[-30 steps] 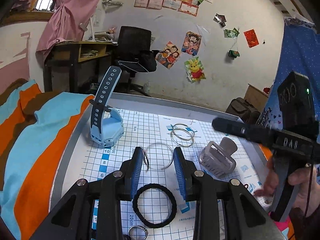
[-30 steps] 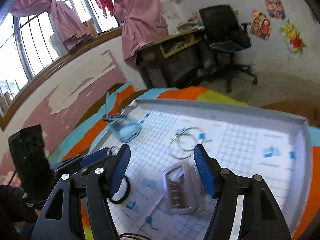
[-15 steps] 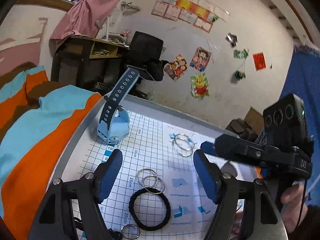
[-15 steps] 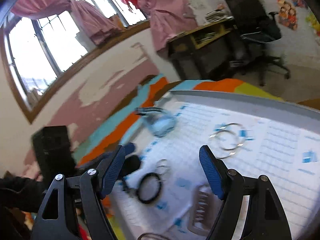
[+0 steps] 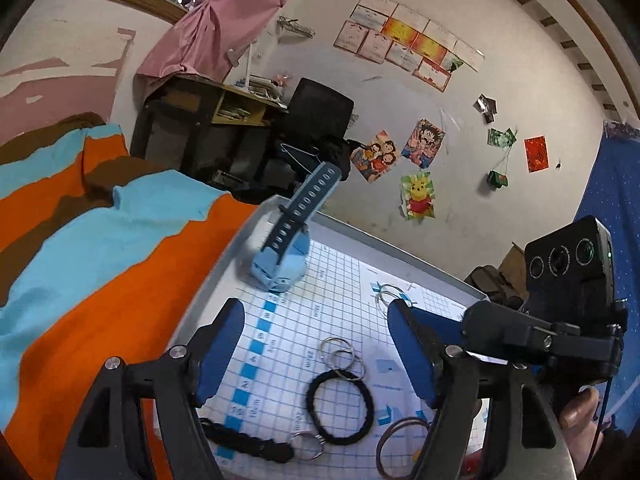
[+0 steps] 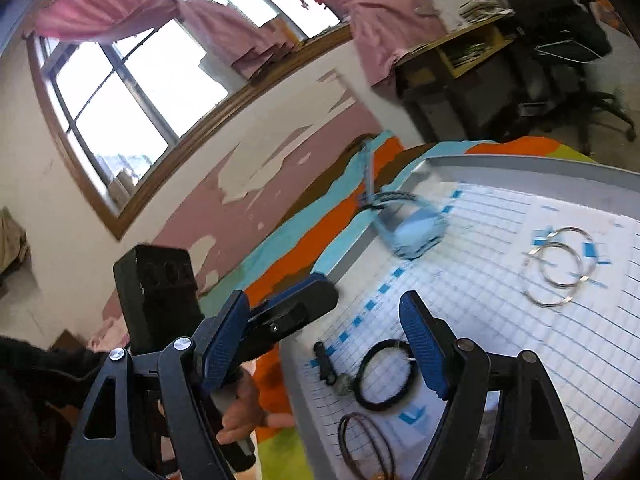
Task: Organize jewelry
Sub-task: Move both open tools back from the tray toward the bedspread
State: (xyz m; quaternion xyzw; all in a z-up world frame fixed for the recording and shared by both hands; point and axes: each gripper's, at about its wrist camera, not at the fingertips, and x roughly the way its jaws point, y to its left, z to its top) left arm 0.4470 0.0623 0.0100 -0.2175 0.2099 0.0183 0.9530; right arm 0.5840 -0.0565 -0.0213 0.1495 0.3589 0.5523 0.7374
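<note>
My left gripper [image 5: 316, 348] is open and empty above the gridded tray [image 5: 224, 276]. Below it lie small silver rings [image 5: 340, 354], a black hair tie [image 5: 340, 406], a brown hair tie [image 5: 400, 440], a black braided keychain [image 5: 248, 444] and, farther off, larger silver bangles [image 5: 390, 294]. A blue watch [image 5: 284, 252] stands at the tray's far left. My right gripper [image 6: 324, 344] is open and empty over the tray's near left edge. In its view show the black hair tie [image 6: 384, 376], the brown hair tie [image 6: 364, 440], the bangles [image 6: 558, 264] and the watch [image 6: 416, 232].
The tray rests on an orange, blue and brown striped cloth [image 5: 80, 248]. The right gripper's body [image 5: 560, 320] is at the right of the left wrist view; the left gripper's body [image 6: 160, 288] is at the left of the right wrist view. A desk and black chair [image 5: 316, 120] stand behind.
My left gripper opened, let go of the small silver rings beside the black hair tie and pulled up and back. My right gripper lifted away from the white hair clip and swung left.
</note>
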